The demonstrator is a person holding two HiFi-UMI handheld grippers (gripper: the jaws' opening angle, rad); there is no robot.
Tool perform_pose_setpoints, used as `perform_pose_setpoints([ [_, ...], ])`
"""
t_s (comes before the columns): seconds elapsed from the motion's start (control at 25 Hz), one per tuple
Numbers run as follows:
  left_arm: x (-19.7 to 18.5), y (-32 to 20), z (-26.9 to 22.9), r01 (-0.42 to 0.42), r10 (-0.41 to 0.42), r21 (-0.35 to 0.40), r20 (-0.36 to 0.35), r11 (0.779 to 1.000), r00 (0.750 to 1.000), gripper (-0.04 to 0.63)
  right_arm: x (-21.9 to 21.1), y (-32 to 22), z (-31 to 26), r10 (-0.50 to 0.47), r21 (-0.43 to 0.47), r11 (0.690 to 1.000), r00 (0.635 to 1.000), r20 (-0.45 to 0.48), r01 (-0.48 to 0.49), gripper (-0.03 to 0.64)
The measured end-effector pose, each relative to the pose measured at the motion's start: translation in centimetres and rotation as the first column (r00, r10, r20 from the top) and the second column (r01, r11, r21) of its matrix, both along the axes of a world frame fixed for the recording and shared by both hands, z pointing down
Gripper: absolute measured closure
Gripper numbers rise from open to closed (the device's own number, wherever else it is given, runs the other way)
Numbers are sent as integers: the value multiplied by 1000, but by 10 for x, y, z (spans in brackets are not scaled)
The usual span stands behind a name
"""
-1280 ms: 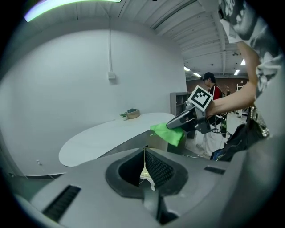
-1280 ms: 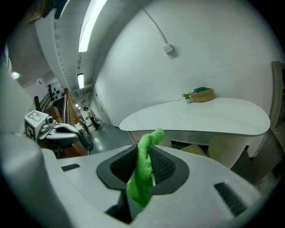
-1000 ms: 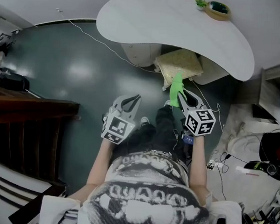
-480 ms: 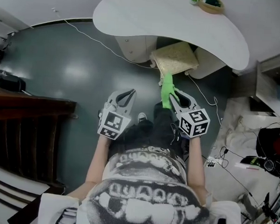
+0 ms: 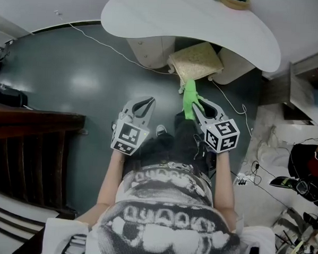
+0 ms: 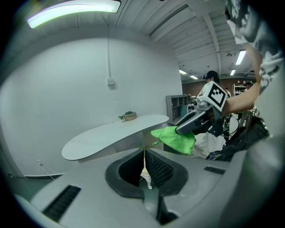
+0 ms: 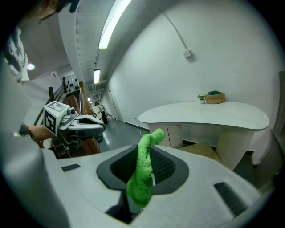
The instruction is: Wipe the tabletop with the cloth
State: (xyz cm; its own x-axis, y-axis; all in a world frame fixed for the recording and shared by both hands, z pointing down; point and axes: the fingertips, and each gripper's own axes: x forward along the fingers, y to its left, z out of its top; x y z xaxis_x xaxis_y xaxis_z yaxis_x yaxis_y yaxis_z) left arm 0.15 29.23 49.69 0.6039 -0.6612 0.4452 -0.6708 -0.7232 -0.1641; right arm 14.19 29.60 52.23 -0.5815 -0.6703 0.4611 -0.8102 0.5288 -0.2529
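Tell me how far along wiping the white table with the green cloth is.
Done: the green fuzzy cloth is picked up, clamped in the right gripper. In hand: it is held in the air, short of the white curved tabletop; the left gripper is shut, empty. Left: all the wiping; the cloth touches nothing of the top.

I see the cloth (image 5: 189, 98) in bright green against a dark blue-grey floor (image 5: 82, 77) — the tabletop (image 5: 191, 22) is plain white. The left gripper (image 5: 151, 101) and right gripper (image 5: 197, 103) are grey, each with black-and-white square patterning — the cushion (image 5: 197, 59) is speckled pale yellow.
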Motion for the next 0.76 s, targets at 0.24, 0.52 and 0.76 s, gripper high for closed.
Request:
perform_pose_setpoints([
  [0.24, 1, 0, 5, -28, 28, -3, 4, 1000, 1000, 588, -4, 2, 4, -7, -1, 1000, 1000, -12, 7, 535],
  [0.52, -6, -3, 7, -26, 26, -7, 3, 1000, 1000, 588, -1, -8, 5, -13, -6, 1000, 999, -42, 13, 535],
  [0.76, -11, -5, 4, -25, 25, -10, 9, 1000, 1000, 588, 0, -16, 2, -10, -7, 1000, 999, -53, 10, 535],
])
